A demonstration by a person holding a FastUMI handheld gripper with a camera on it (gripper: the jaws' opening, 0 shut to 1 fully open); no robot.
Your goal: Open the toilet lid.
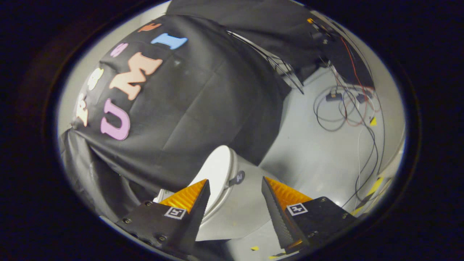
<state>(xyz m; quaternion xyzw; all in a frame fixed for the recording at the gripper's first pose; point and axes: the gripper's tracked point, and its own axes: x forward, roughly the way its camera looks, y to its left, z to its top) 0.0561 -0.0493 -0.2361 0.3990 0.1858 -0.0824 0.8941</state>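
My gripper [235, 185] hangs open, fingers spread wide and holding nothing. Just ahead, between the fingertips, I see the white toilet [235, 214], tilted in my view, its lid [215, 170] on the near side of the left finger with a small dark tab [239, 177] at its edge. Beyond lies grey floor [311, 152], then loose cables [340, 108] and the black cloth wall [203, 105].

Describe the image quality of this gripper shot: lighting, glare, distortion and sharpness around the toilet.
Gripper view: strong fisheye bending, whole scene tilted; booth dim, black cloth wall swallowing light; grey floor brighter with a soft sheen; white toilet lid evenly lit, not blown out, its small dark tab slightly soft; open gripper fingers close and fairly sharp, straddling the toilet; cables beyond remain legible.
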